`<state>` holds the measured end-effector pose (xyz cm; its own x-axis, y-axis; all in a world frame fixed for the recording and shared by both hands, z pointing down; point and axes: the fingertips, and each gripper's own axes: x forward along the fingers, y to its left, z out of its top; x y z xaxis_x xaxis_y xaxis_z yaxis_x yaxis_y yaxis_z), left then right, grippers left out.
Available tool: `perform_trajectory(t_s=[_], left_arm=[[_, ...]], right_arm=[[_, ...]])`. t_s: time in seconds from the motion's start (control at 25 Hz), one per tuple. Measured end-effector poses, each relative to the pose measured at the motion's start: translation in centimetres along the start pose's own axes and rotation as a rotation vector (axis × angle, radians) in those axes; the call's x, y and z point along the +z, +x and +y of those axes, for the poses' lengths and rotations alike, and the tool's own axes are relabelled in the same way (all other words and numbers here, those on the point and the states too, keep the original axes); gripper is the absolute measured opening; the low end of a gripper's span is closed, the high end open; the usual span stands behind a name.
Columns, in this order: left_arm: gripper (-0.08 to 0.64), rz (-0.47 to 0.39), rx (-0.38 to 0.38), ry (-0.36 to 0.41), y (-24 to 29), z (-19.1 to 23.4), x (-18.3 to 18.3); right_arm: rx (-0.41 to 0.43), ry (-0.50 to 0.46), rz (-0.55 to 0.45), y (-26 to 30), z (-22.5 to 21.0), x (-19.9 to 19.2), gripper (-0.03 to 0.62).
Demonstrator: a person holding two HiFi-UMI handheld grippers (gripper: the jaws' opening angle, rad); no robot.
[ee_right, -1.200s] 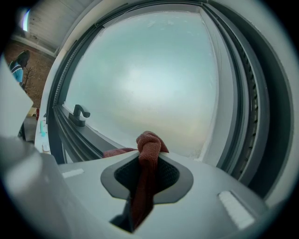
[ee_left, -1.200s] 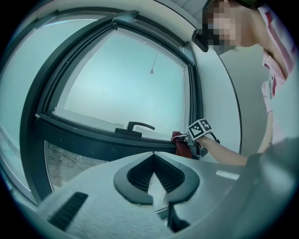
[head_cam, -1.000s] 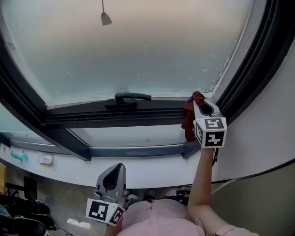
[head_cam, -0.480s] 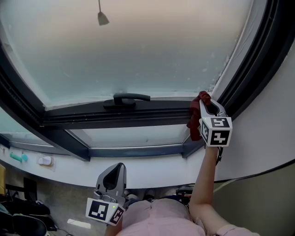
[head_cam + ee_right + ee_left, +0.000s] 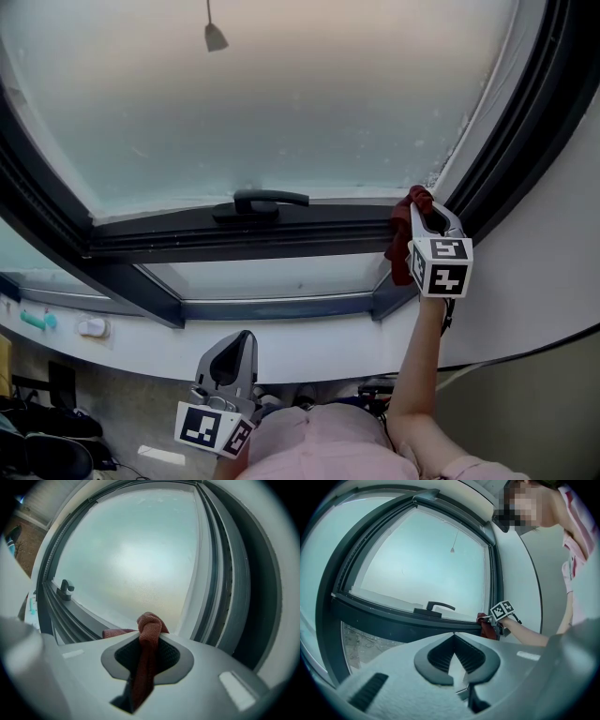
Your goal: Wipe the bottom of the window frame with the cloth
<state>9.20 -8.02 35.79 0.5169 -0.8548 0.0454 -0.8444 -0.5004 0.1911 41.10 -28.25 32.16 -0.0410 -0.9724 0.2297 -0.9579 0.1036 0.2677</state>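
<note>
The head view looks forward and steeply down from above the person's chest onto the window frame (image 5: 281, 242), with the window handle (image 5: 261, 201) near its middle. The left gripper view sits low and well back, facing up at that same handle and at the right gripper (image 5: 485, 618). The right gripper view is close in at the frame's right corner and faces along the glass, the handle small at its left. All three views share the handle and the red cloth (image 5: 399, 248).
</note>
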Motion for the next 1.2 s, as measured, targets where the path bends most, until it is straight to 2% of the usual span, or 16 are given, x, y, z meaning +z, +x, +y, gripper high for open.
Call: perform_trajectory(t_s=[0.2, 0.32, 0.44, 0.56, 0.76, 0.92, 1.0, 1.08, 1.2], left_arm=[[0.0, 0.0, -0.004, -0.006, -0.2, 0.0, -0.1], [0.0, 0.001, -0.007, -0.011, -0.4, 0.0, -0.2], [0.0, 0.001, -0.005, -0.008, -0.8, 0.1, -0.2], [0.0, -0.001, 0.01, -0.005, -1.3, 0.8, 0.0], [0.0, -0.007, 0.021, -0.007, -1.8, 1.9, 0.2], [0.001, -0.009, 0.018, -0.011, -2.2, 2.6, 0.4], [0.0, -0.009, 0.022, -0.014, -2.5, 3.3, 0.5], [0.0, -0.011, 0.031, -0.015, -3.0, 4.1, 0.7], [0.002, -0.014, 0.055, -0.015, -3.7, 5.7, 1.2]], right_arm=[[-0.041, -0.046, -0.018, -0.2, 0.1, 0.2, 0.063], [-0.062, -0.107, -0.05, -0.5, 0.5, 0.6, 0.063], [-0.083, -0.135, -0.117, -1.9, 1.2, 1.5, 0.064], [-0.092, -0.129, -0.228, -4.4, 3.0, 3.4, 0.064], [0.047, -0.04, -0.43, -7.3, 9.8, 7.5, 0.064], [0.175, -0.053, -0.542, -8.5, 16.3, 10.7, 0.063], [0.239, -0.088, -0.603, -8.5, 19.8, 12.4, 0.063], [0.289, -0.161, -0.566, -7.7, 22.9, 12.2, 0.063], [0.359, -0.132, -0.454, -5.8, 26.5, 10.5, 0.064]])
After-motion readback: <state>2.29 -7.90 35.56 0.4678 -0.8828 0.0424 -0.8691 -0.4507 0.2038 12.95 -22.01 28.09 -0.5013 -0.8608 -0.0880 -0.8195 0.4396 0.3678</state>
